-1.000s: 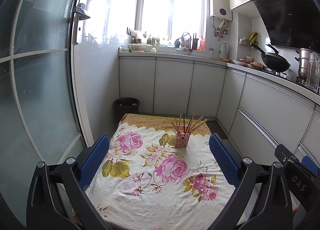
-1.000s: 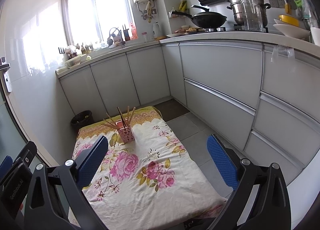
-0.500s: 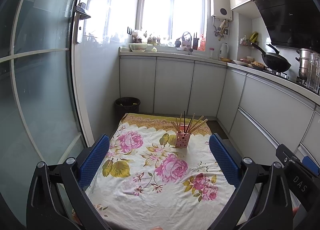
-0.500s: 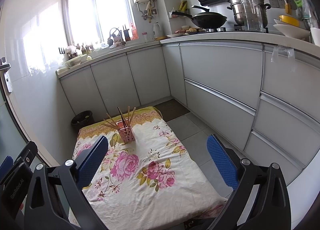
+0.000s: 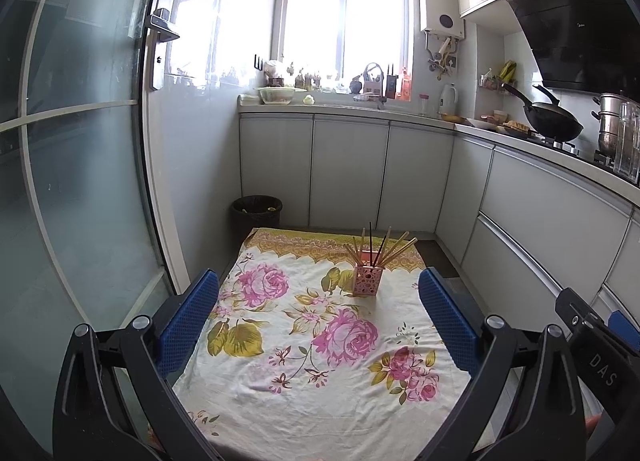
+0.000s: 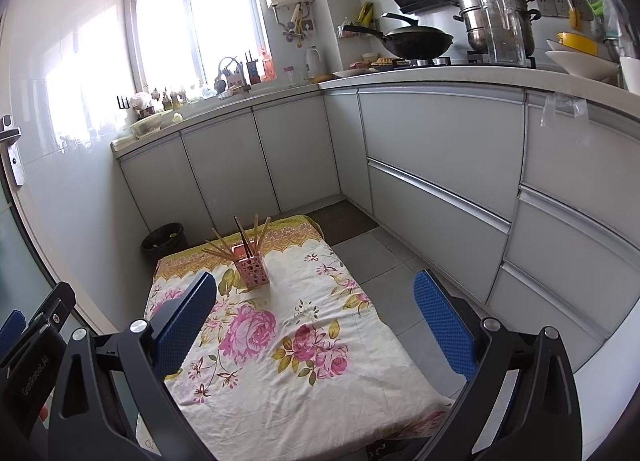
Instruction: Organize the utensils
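Your left gripper [image 5: 318, 315] and right gripper [image 6: 316, 317] both stand wide, holding nothing. One pink holder [image 5: 367, 280] stands toward the far end of the floral cloth [image 5: 320, 373]. Chopsticks [image 5: 380, 247] fan out of it; they overlap, so no exact count.

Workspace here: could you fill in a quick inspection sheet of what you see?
Surface: floral cloth spread over a low table, lightly wrinkled.
Job's things: pink holder upright near the cloth's far end, chopsticks fanned out inside it.
Clutter: nothing seen on the cloth besides the holder.
Grippers: left gripper and right gripper both open, empty, apart from the holder.
Cables: nothing seen.
Surroundings: bin beyond the cloth, cabinets, wok and pot on the stove, window.
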{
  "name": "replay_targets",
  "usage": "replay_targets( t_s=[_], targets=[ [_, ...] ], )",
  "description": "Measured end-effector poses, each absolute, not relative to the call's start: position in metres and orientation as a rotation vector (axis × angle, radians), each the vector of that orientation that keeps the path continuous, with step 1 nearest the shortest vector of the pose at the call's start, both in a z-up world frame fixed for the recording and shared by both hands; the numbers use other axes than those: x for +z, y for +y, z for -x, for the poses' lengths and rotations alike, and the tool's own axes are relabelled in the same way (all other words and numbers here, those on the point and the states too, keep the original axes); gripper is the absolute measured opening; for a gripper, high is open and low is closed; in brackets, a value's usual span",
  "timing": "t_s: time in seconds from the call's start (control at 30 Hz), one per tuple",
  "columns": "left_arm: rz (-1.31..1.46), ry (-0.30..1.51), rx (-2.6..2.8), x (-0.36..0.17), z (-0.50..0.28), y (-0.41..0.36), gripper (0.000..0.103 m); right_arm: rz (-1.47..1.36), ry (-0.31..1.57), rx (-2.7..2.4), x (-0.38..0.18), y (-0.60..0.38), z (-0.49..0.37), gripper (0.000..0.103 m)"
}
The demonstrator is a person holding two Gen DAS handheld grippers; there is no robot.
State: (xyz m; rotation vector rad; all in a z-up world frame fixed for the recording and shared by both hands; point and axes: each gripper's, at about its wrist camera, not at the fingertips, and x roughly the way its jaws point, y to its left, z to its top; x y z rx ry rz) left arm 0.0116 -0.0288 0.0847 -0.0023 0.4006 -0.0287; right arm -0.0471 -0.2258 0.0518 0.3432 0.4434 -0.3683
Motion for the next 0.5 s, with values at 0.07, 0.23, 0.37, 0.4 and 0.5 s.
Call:
replay_targets(
  t_s=[0.07, 0.23, 0.37, 0.4, 0.5],
  targets=[
    [-0.017, 0.4, -0.012, 0.084, -0.012, -0.031, 0.096, -0.343, 0.442, -0.368, 0.052, -0.226, 0.047, 0.096],
    [-0.046, 0.369, 0.001, 0.086, -0.01, -0.035, 0.096, -0.351, 0.446, -0.369, 0.052, -0.229, 0.047, 0.096],
    [-0.034, 0.369, -0.021, 0.086, -0.011, -0.035, 0.096, -0.363, 0.453, -0.371, 0.052, -0.233, 0.048, 0.096],
    [-0.04, 0.371, -0.019, 0.087, -0.012, -0.035, 0.096, -0.365, 0.454, -0.373, 0.052, -0.235, 0.047, 0.096],
    [-0.057, 0.382, -0.019, 0.087, -0.014, -0.038, 0.096, -0.363, 0.454, -0.374, 0.052, -0.236, 0.048, 0.096]
  ],
)
